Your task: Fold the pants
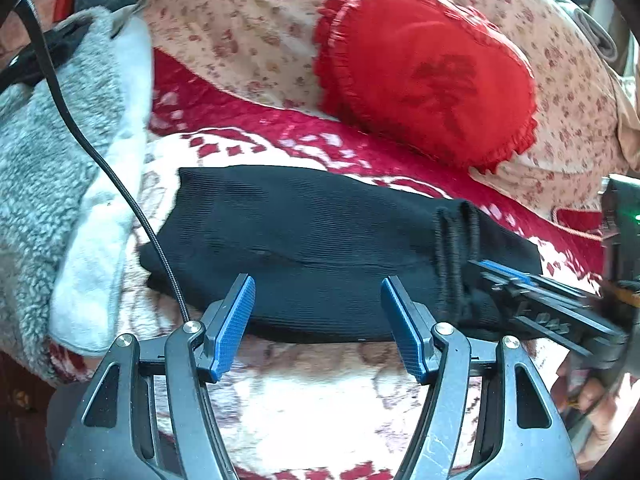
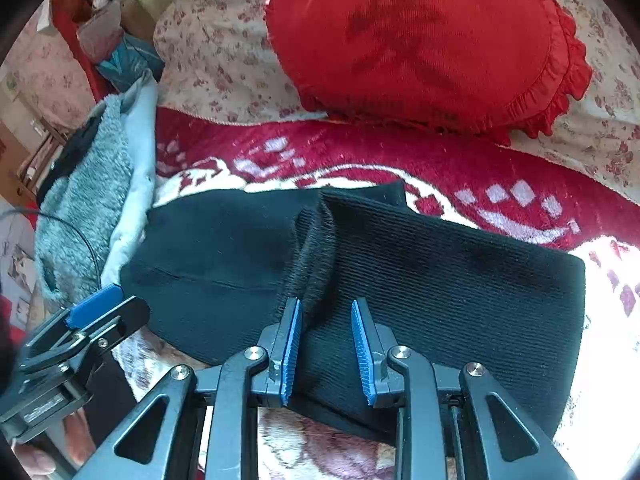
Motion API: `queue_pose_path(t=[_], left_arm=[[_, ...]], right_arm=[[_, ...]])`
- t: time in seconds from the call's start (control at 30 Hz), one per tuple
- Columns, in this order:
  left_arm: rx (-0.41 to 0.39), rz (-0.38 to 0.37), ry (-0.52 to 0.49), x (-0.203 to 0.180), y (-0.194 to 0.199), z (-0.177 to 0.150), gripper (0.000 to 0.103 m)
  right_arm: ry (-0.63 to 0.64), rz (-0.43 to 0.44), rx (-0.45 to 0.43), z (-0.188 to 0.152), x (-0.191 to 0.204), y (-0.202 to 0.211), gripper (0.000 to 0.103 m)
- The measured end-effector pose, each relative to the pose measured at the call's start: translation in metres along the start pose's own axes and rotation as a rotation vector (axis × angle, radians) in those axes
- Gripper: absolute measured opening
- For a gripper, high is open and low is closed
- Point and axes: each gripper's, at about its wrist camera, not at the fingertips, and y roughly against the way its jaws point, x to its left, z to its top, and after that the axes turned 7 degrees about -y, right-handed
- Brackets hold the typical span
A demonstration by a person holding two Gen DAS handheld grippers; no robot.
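Black pants (image 1: 312, 248) lying folded below the red cushion (image 1: 428, 76); left gripper (image 1: 318, 328) gaping empty; right gripper (image 2: 326, 344) narrowly parted, seemingly gripping nothing.

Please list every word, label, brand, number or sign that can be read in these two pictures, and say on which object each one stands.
No text can be read.
Round red frilled cushion: a dark mark in the middle, perhaps a character, too blurred to read.
Right gripper: small raised marks on its black body, too blurred to read.
Black ribbed knit pants: no label visible.
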Motion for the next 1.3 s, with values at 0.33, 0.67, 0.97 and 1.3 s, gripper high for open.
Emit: queue_pose_path(t=[0.33,0.67,0.97,1.3], left_arm=[[-0.003,0.027,0.113,0.040,0.009,-0.008,0.066],[0.020,-0.003,0.295,0.080,-0.001,-0.022,0.075],[0.074,-0.068,0.355,0.087,-0.017,-0.023,0.075],[0.085,-0.075,0.390,0.090,-0.038,-0.022,0.075]], right_arm=[[0.106,0.110,-0.022,0.015,0.053,0.005,0.036],[0.229,0.145,0.035,0.034,0.112,-0.036,0.040],[0.254,0.150,0.065,0.047,0.132,-0.060,0.041],[0.298,0.154,0.088,0.068,0.151,-0.088,0.045]])
